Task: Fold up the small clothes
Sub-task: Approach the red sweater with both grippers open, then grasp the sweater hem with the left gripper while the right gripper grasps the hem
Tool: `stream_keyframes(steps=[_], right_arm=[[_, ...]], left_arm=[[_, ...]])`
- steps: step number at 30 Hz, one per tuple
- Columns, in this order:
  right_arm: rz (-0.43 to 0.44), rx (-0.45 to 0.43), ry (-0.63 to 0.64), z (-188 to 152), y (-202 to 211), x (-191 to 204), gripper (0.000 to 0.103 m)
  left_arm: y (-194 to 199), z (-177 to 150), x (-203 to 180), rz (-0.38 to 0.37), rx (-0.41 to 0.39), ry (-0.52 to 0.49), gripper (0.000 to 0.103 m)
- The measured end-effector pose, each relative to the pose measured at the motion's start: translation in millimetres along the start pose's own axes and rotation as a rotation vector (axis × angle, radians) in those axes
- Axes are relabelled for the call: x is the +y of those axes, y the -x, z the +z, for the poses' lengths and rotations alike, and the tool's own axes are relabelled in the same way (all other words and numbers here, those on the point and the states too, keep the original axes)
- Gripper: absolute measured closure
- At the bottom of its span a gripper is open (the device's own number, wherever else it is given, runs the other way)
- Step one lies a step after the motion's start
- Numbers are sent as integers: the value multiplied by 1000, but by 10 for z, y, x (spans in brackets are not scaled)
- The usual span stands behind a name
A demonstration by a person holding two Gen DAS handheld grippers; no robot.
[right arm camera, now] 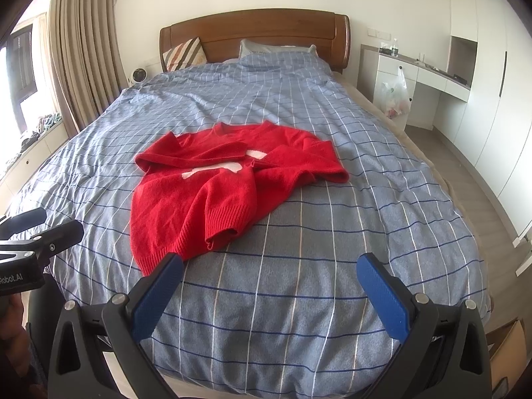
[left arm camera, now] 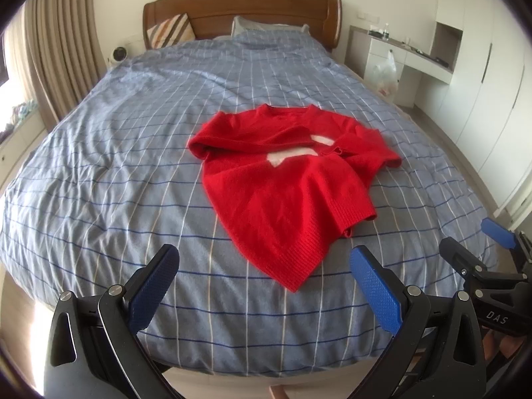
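While both the left gripper (left arm camera: 264, 286) and right gripper (right arm camera: 270, 294) hung spread wide and empty, the red sweater (left arm camera: 286, 173) lay at twelve o'clock, sleeves crossed over, largely hiding its white motif (left arm camera: 289, 156).

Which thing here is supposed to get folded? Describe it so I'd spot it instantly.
Start at the big bed with the blue checked duvet and wooden headboard. Lying rumpled mid-bed, toward the foot, is a red knitted sweater with white patches on its chest. It is the only garment and the only bright red thing on the bed.
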State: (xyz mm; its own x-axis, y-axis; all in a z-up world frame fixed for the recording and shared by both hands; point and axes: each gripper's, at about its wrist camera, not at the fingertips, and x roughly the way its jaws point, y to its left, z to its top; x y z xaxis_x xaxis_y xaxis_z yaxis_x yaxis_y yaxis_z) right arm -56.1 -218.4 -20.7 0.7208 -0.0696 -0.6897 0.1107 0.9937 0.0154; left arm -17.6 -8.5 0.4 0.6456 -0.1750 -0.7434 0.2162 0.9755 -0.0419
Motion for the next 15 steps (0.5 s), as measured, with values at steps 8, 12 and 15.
stream_keyframes(steps=[8, 12, 15], right_arm=[[2, -2, -2, -8, -6, -6, 0], [-29, -5, -28, -42, -4, -168, 0], [-60, 26, -50, -101, -65, -317, 0]], left_arm=[[-318, -168, 86, -50, 64, 35, 0], [-749, -413, 275, -36, 163, 101, 0], [-1054, -551, 393, -93, 231, 180, 1]])
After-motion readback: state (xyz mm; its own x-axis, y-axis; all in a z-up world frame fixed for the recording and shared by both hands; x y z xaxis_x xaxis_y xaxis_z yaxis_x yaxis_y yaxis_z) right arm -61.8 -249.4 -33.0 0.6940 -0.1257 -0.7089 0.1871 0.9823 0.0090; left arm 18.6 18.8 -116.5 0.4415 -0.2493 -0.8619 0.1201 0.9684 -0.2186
